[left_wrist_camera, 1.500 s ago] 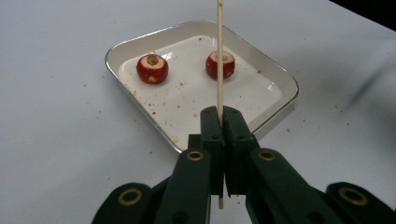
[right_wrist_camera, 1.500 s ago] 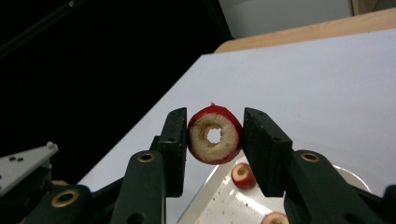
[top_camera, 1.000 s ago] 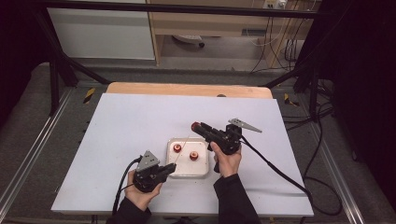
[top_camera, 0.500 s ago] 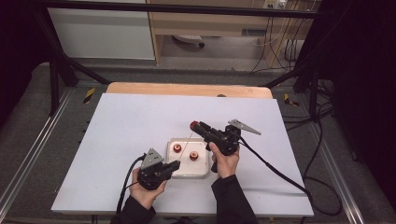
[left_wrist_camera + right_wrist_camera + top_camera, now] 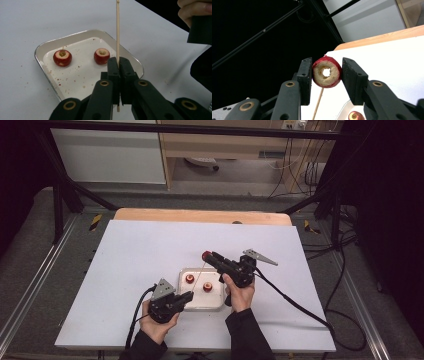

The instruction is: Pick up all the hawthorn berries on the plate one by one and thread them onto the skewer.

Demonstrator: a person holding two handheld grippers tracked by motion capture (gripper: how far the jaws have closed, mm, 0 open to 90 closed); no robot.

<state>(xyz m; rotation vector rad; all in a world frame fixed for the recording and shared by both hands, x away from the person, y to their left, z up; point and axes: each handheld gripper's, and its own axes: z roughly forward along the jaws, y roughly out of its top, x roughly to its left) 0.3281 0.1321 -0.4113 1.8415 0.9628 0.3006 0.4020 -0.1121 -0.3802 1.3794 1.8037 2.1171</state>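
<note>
My right gripper (image 5: 327, 75) is shut on a red cored fruit (image 5: 327, 72) whose centre hole shows straight through. In the high view that fruit (image 5: 206, 255) hangs above the table beyond the tray. My left gripper (image 5: 117, 67) is shut on a thin wooden skewer (image 5: 117, 32) that points up and away toward the right gripper (image 5: 209, 257). From below, the skewer (image 5: 318, 103) runs up to the fruit's lower edge, beside the hole, not in it. Two more cored red fruits (image 5: 62, 57) (image 5: 101, 56) lie in the shallow white tray (image 5: 75, 35).
The tray (image 5: 185, 306) sits on a white tabletop between the two hands, with crumbs scattered in it. The person's right hand (image 5: 195, 8) is at the top right of the left gripper view. A wooden edge (image 5: 200, 215) borders the table's far side.
</note>
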